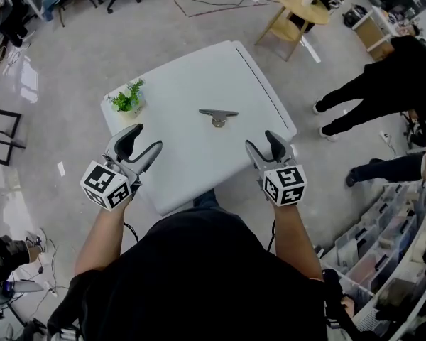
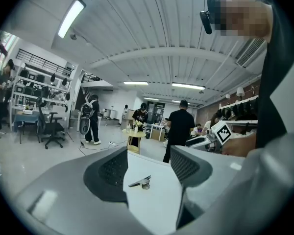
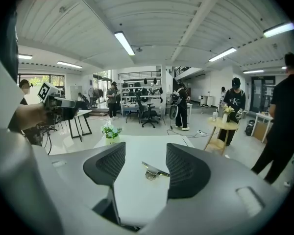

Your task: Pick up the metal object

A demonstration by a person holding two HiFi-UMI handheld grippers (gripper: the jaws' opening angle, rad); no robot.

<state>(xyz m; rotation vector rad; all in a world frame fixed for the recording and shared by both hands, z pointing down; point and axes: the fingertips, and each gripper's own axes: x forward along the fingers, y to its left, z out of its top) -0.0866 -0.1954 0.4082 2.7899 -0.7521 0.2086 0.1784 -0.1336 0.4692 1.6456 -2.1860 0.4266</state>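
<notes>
A metal clip lies flat near the middle of the white table, with nothing touching it. We hold both grippers over the table's near edge, well short of the clip. Our left gripper and our right gripper each have their jaws wide apart and empty, and both gripper views show the clip ahead through the gap. A small potted plant sits at the table's left corner. Beyond the table stands a round wooden side table, and a person in black is at the right.
</notes>
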